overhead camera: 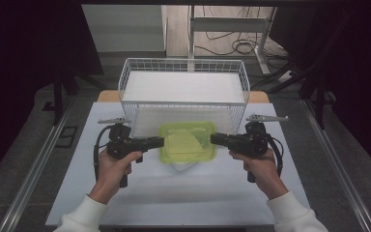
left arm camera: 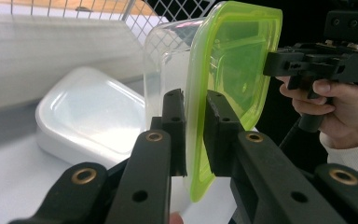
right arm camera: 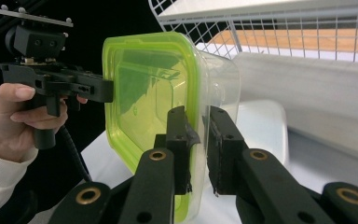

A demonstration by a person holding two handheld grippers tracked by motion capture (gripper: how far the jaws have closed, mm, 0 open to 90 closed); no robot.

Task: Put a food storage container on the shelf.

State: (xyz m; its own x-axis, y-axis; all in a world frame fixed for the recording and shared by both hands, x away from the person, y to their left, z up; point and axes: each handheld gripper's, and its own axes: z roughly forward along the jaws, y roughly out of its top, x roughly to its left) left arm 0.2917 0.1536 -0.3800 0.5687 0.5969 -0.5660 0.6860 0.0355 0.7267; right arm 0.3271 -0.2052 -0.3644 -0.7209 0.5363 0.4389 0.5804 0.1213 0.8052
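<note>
Container (overhead camera: 187, 142), clear plastic with a lime-green lid, hangs above the near middle of the table (overhead camera: 222, 193), held from both sides. The left gripper (overhead camera: 160, 141) has its jaws nearly closed, pinching the lid's rim at the container's left edge; in the left gripper view the green rim sits clamped between the two black pads. The right gripper (overhead camera: 213, 138) grips the opposite edge the same way, jaws narrowed onto the rim where lid meets clear wall.

Directly below the container lies a white tray (left arm camera: 93, 112), low and rounded at the corners, resting on the table; its near edge peeks out beneath the green lid in the high view. Just beyond, on the far side, stands a white wire basket (overhead camera: 183, 65) lined with a white slab, its near wall close behind the container. Each hand (overhead camera: 118, 166) wraps a gripper handle, white sleeves (overhead camera: 84, 215) entering from the near edge.
</note>
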